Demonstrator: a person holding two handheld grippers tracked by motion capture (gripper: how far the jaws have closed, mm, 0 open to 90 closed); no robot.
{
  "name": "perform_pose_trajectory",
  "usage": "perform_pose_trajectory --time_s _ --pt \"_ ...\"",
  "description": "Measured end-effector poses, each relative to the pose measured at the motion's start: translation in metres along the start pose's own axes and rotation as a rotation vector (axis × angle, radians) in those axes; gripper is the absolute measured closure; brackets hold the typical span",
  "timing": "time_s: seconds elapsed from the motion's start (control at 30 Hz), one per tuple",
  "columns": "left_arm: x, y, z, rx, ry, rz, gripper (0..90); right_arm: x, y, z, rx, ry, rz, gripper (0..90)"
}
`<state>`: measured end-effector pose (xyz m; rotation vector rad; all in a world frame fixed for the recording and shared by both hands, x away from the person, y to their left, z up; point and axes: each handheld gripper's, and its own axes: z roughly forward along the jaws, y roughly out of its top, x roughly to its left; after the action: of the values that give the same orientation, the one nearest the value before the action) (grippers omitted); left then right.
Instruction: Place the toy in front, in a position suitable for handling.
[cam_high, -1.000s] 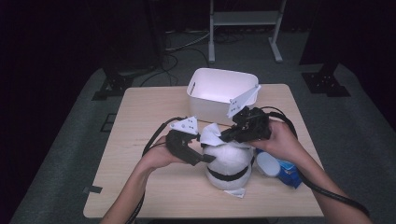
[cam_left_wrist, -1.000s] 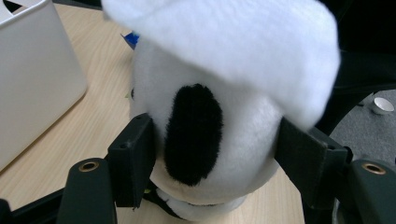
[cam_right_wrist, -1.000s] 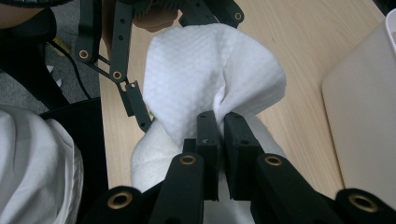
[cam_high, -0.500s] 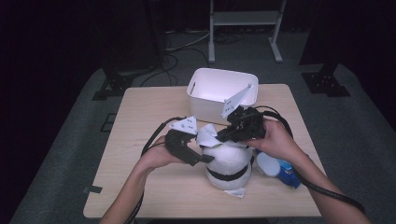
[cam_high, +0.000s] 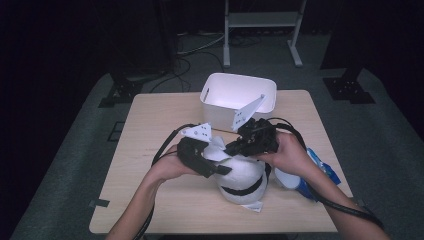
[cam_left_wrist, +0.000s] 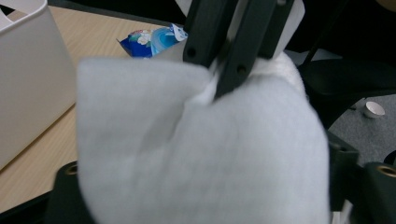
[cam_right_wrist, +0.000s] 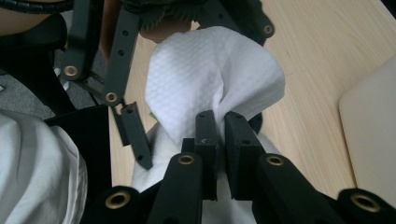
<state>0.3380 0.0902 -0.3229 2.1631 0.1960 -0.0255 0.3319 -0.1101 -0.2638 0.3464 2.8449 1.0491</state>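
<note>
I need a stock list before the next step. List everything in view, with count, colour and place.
Rectangular white plastic bin: one, white, far middle of the table.
Light wooden table: one, pale wood, on grey floor.
White cloth bundle with black band: one, near middle of the table.
White paper towel sheet: one, white, pinched by the right tool above the bundle.
Blue printed plastic packet: one, blue and white, right of the bundle.
Metal stand: one, pale grey, beyond the table.
Left tool: one, black, at the bundle.
Right tool: one, black, shut on the sheet.

White bin at the table's far edge — blue packet rightward.
</note>
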Motion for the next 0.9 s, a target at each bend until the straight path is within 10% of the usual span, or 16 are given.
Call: perform_pose_trajectory --time_s 0.53,0.9 --pt "0.002 0.0 0.0 -0.011 0.007 -0.009 27.7 -0.012 -0.04 -0.033 -0.034 -0.038 0.08 83.0" --pt "-0.001 0.008 0.006 -0.005 0.014 0.018 27.7 -0.005 -0.006 -0.021 0.019 0.005 0.02 83.5"
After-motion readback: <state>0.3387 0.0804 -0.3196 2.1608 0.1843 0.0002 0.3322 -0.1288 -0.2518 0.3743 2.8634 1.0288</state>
